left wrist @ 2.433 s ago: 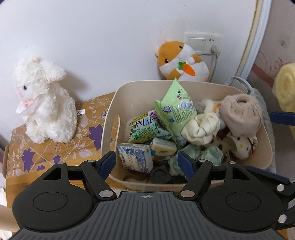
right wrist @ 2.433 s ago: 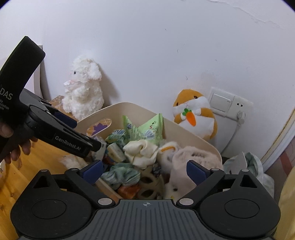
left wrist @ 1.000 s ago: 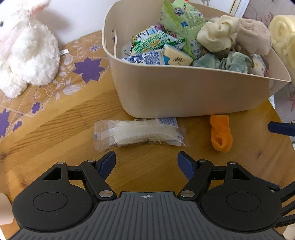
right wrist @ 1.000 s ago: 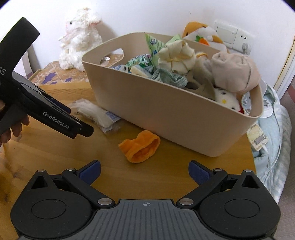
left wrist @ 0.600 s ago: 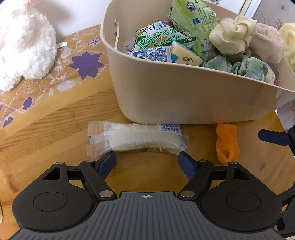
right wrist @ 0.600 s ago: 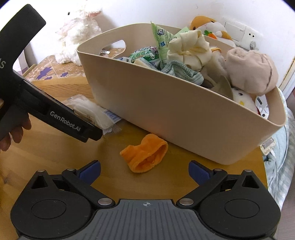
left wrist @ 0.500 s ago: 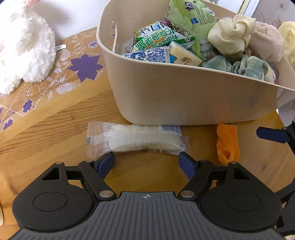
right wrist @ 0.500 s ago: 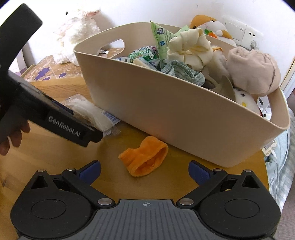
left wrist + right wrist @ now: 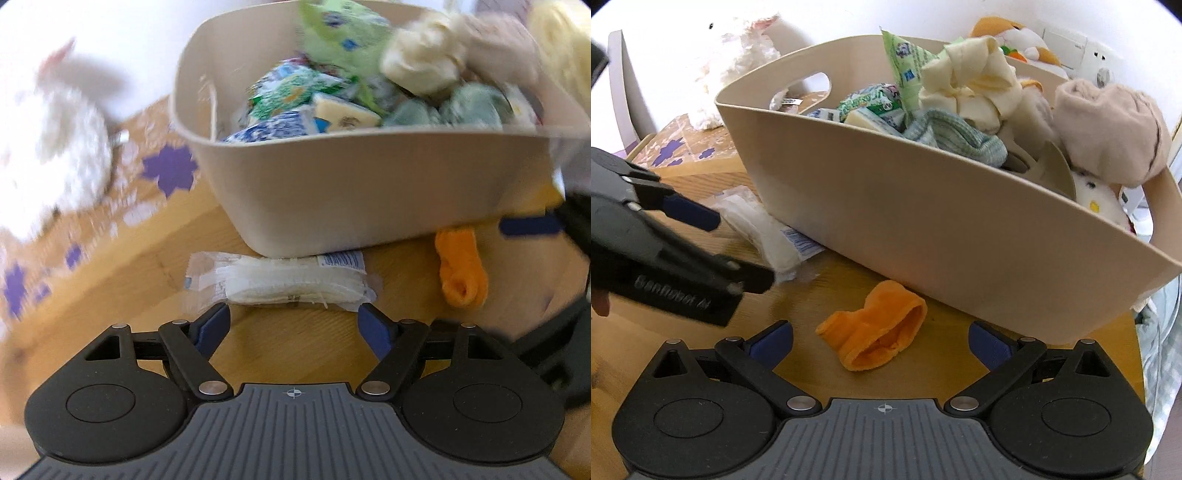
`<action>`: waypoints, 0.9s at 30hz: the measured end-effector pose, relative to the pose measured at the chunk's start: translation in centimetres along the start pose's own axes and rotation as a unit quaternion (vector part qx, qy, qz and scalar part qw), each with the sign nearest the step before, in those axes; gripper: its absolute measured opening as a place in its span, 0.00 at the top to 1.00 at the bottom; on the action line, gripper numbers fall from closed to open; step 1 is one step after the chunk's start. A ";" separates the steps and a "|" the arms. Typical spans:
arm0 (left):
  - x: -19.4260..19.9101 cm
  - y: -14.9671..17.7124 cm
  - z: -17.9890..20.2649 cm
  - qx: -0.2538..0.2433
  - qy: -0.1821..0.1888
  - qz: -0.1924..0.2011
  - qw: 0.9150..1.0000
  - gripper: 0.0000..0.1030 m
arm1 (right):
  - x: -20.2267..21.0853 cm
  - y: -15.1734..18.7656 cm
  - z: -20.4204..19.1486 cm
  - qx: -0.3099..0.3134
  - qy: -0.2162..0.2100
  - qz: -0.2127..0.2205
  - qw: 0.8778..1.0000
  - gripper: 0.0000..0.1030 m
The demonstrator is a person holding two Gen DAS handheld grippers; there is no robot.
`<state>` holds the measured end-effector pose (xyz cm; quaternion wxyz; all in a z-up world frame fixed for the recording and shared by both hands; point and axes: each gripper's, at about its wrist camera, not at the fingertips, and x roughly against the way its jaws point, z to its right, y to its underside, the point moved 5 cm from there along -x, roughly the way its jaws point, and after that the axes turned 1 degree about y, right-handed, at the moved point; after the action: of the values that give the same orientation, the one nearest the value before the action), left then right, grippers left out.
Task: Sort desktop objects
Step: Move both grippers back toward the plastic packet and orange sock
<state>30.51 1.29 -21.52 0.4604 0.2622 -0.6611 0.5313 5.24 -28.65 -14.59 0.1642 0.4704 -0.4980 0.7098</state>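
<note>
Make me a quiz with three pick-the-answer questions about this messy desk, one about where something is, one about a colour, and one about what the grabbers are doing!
1. Where does the clear packet lie?
A. Inside the bin
B. On the wooden table, against the foot of the beige bin
C. On top of the white plush rabbit

2. What colour is the loose sock on the table?
A. Orange
B. Blue
C. Pink

3. How are the two grippers?
A. Both shut on things
B. One holds the sock
C. Both open, holding nothing

Answers:
1 B: in the left wrist view the packet is flat on the wood with its far edge at the bin's base.
2 A: the sock in front of the right gripper is bright orange.
3 C: the fingers of the left gripper and of the right one stand wide apart, with nothing between them.
</note>
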 end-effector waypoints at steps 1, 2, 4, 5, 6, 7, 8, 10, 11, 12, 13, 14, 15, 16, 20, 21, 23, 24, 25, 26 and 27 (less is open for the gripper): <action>0.0 0.1 0.1 -0.018 -0.006 0.000 1.000 0.25 | -0.1 0.1 0.1 -0.002 -0.001 -0.001 1.000 0.00; 0.1 0.1 0.2 -0.032 -0.010 0.001 0.999 0.25 | -0.2 0.1 0.3 -0.005 -0.002 -0.003 1.000 0.00; 0.6 0.0 0.1 -0.053 -0.015 0.005 0.998 0.25 | -0.3 0.2 0.6 -0.011 -0.003 -0.004 1.000 0.00; 0.8 0.0 0.1 -0.064 -0.019 0.008 0.998 0.25 | -0.3 0.3 0.8 -0.015 -0.005 -0.004 1.000 0.00; 1.1 -0.1 0.1 -0.078 -0.023 0.011 0.997 0.25 | -0.4 0.3 0.9 -0.018 -0.006 -0.005 1.000 0.00; 1.3 0.0 0.0 -0.093 -0.025 0.012 0.995 0.25 | -0.4 0.3 1.1 -0.020 -0.008 -0.005 1.000 0.00; 1.5 -0.1 0.1 -0.111 -0.026 0.013 0.993 0.25 | -0.5 0.3 1.2 -0.021 -0.010 -0.005 1.000 0.00; 1.3 -0.2 0.2 -0.147 -0.026 0.012 0.989 0.25 | -0.6 0.4 1.3 -0.021 -0.012 -0.005 1.000 0.00; 1.2 -0.3 0.2 -0.168 -0.025 0.011 0.985 0.25 | -0.6 0.4 1.3 -0.020 -0.013 -0.005 1.000 0.00; 1.0 -0.4 0.3 -0.185 -0.024 0.010 0.982 0.25 | -0.7 0.4 1.4 -0.020 -0.014 -0.006 1.000 0.00; 0.8 -0.6 0.4 -0.202 -0.022 0.009 0.979 0.25 | -0.7 0.4 1.4 -0.021 -0.015 -0.006 1.000 0.00; 0.5 -0.8 0.5 -0.217 -0.018 0.008 0.976 0.25 | -0.7 0.4 1.3 -0.021 -0.016 -0.005 1.000 0.00; 0.2 -1.0 0.6 -0.227 -0.012 0.005 0.974 0.25 | -0.7 0.4 1.3 -0.022 -0.017 -0.005 1.000 0.00; -0.1 -1.2 0.6 -0.236 -0.004 0.001 0.972 0.25 | -0.7 0.4 1.3 -0.023 -0.017 -0.005 1.000 0.00; -1.4 -1.7 0.8 -0.264 0.020 -0.007 0.964 0.22 | -0.5 0.5 1.6 -0.029 -0.018 -0.005 0.999 0.00; -1.6 -2.0 0.6 -0.258 0.025 -0.011 0.966 0.21 | -0.5 0.6 1.7 -0.032 -0.019 -0.006 0.999 0.00; -2.0 -2.4 0.1 -0.240 0.046 -0.022 0.969 0.21 | -0.5 0.7 1.8 -0.034 -0.019 -0.006 0.999 0.00; -2.2 -2.6 -0.1 -0.235 0.055 -0.026 0.970 0.21 | -0.5 0.8 1.9 -0.034 -0.019 -0.006 0.999 0.00; -2.3 -2.7 -0.3 -0.229 0.064 -0.032 0.971 0.21 | -0.5 0.8 2.0 -0.035 -0.018 -0.006 0.999 0.00; -2.5 -2.8 -0.4 -0.221 0.072 -0.038 0.972 0.21 | -0.5 0.8 2.0 -0.034 -0.018 -0.006 0.999 0.00; -2.6 -2.8 -0.5 -0.214 0.077 -0.041 0.973 0.21 | -0.5 0.8 2.1 -0.034 -0.017 -0.005 0.999 0.00</action>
<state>34.20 0.56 -22.51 0.5769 0.1427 -0.7108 0.3763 6.02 -30.66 -15.31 0.1752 0.4794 -0.5221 0.6833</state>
